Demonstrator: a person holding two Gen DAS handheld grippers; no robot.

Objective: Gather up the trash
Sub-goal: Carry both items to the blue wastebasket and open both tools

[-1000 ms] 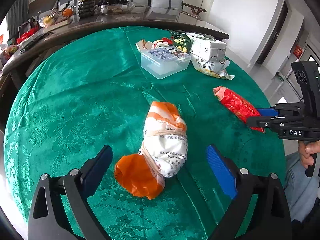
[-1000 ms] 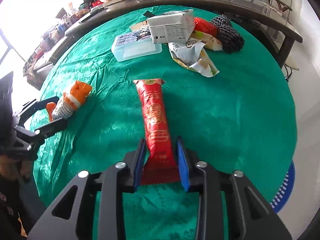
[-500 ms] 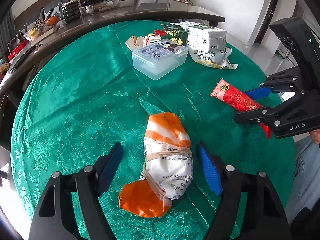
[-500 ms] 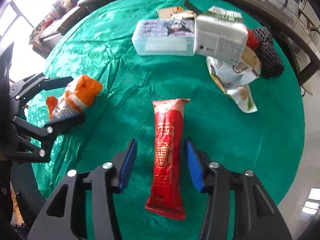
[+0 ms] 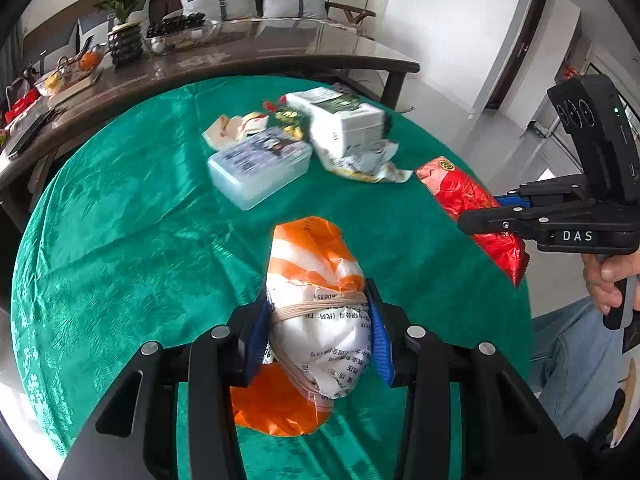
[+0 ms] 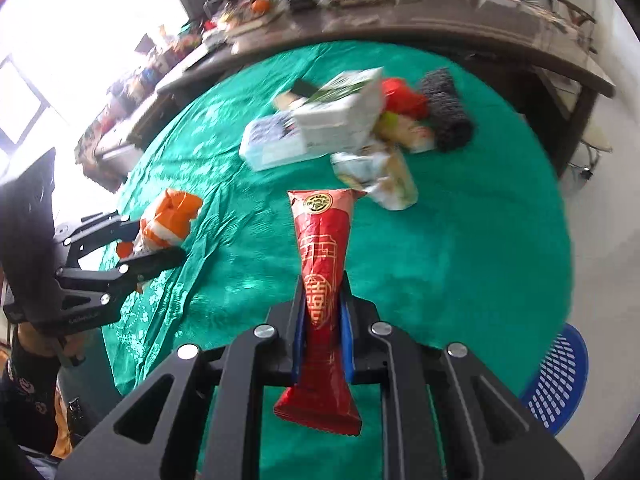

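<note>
1. Your left gripper is a matte black, angular frame with open triangular cut-outs, round silver screw heads on its linkages, and blue pads lining the fingers.
2. Your right gripper has the same black frame, silver screws and blue pads.
3. White letters "DAS" mark the right gripper's side, behind its fingers.
4. Above those letters sits a black housing with round lenses and a small green light.
5. You wear blue jeans.
</note>
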